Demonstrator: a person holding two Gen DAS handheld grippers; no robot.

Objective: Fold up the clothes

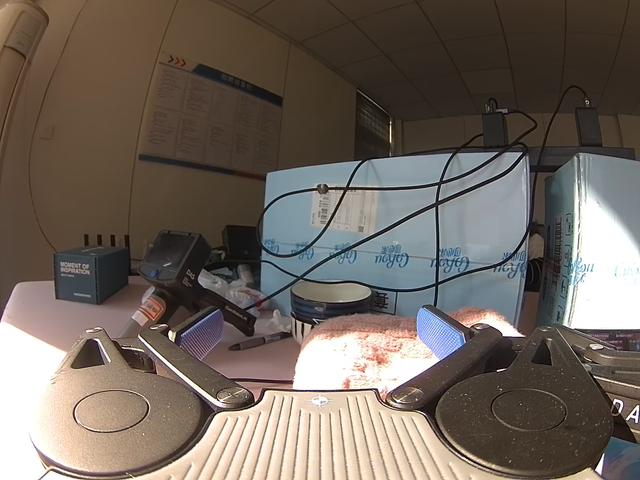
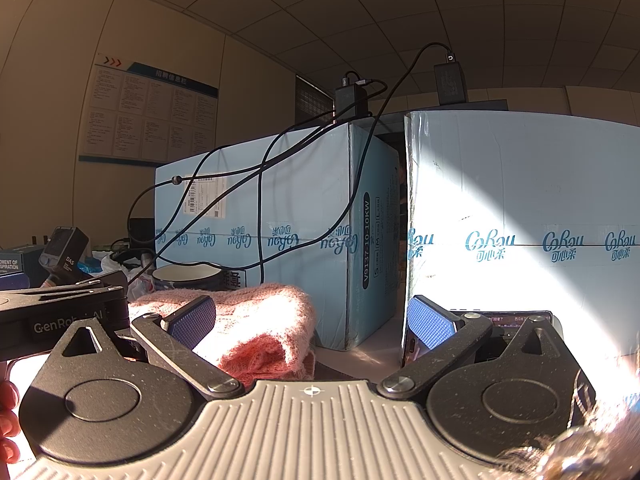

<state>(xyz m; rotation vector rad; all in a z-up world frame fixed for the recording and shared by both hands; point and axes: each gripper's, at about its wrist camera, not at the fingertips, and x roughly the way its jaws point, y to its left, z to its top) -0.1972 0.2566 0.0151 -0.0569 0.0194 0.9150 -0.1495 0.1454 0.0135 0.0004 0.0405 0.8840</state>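
Your left gripper [image 1: 320,330] and right gripper [image 2: 310,326] both have fingers spread wide, holding nothing, because the fuzzy pink knitted garment [image 2: 256,320] sits bunched on the table [image 1: 60,320], waiting.

Two pale blue cartons [image 1: 394,236] draped with black cables [image 1: 440,216] stand behind a striped bowl [image 1: 330,300].

Pink knitted garment [image 1: 360,344], folded into a thick bundle on the table
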